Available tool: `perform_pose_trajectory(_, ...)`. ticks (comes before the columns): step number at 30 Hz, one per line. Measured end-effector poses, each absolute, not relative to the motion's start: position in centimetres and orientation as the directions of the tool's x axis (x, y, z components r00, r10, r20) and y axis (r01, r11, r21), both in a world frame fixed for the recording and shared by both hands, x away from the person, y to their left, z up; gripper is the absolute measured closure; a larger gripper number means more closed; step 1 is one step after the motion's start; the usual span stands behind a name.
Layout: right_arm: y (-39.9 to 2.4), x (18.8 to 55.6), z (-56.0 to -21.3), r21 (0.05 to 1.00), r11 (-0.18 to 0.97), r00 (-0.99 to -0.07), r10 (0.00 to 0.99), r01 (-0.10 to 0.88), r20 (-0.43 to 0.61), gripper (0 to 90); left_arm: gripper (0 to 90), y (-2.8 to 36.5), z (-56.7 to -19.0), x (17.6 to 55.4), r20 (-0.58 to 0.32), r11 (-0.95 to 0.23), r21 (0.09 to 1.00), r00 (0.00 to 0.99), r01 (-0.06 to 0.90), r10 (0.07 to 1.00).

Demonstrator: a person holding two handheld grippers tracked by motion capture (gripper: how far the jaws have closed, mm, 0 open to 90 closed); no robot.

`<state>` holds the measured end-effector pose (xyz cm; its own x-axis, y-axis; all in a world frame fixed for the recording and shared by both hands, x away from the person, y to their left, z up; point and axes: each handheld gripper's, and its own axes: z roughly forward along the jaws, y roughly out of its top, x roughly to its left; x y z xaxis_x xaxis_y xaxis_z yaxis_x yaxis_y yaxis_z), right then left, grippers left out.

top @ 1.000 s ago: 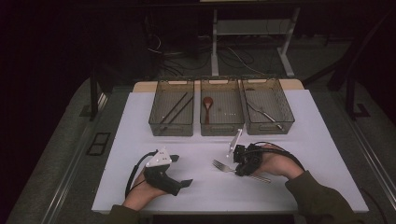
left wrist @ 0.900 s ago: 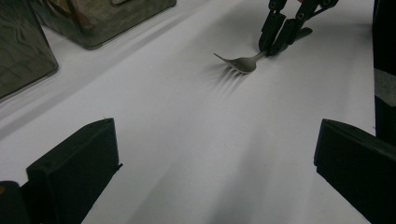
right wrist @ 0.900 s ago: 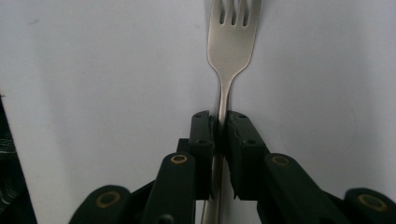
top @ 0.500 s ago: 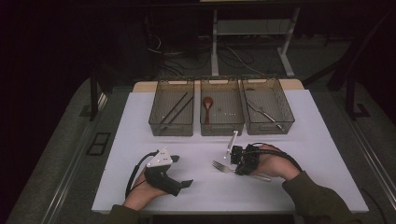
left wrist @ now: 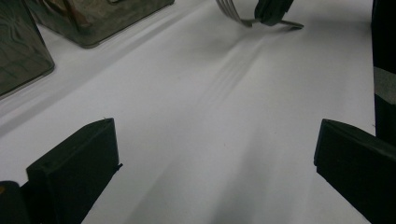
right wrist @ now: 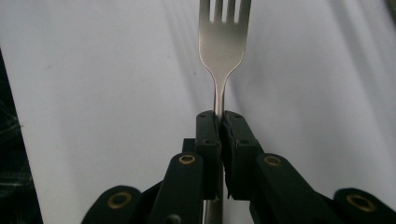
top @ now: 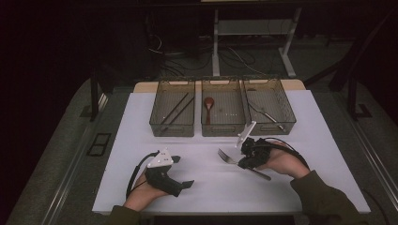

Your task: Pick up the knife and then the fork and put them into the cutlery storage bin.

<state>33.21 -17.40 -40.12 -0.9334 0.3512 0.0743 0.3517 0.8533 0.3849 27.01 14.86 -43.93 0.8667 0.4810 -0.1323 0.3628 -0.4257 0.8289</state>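
On the white table (top: 300, 187), which is taking up most of the scene, three clear bins are standing side by side along the far edge. The left bin (top: 172, 112) is holding dark chopsticks (top: 174, 108), the middle bin (top: 223, 112) a reddish spoon (top: 208, 104), and the right bin (top: 271, 111) some metal utensils (top: 265, 114) that are too small to name.

Nearer the person, the right gripper (right wrist: 219, 123) is pinching a fork (right wrist: 223, 42) at the neck, jaws pressed together on the handle, tines pointing away from the hand. The fork (top: 237, 162) is lying low over the table just in front of the right bin, and whether it is touching the surface I cannot tell. The left gripper (left wrist: 215, 163) is resting on the table well apart from it, jaws spread wide with nothing between them.

Judging by this, sorting is partway along: the fork is gripped but not yet placed in a bin, probably the right one.

The tabletop is looking smooth and bare; the room behind is lying dark, with cables and desk legs on the floor.
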Motion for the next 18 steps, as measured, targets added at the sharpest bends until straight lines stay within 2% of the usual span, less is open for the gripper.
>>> perform_pose_trajectory(18,-21.6,34.0,-38.3,0.639,0.612,-0.857,0.492,0.467,0.154,84.4,0.0,14.8,-43.8,27.3,-0.138,-0.405,0.840,0.864,0.362,0.484)
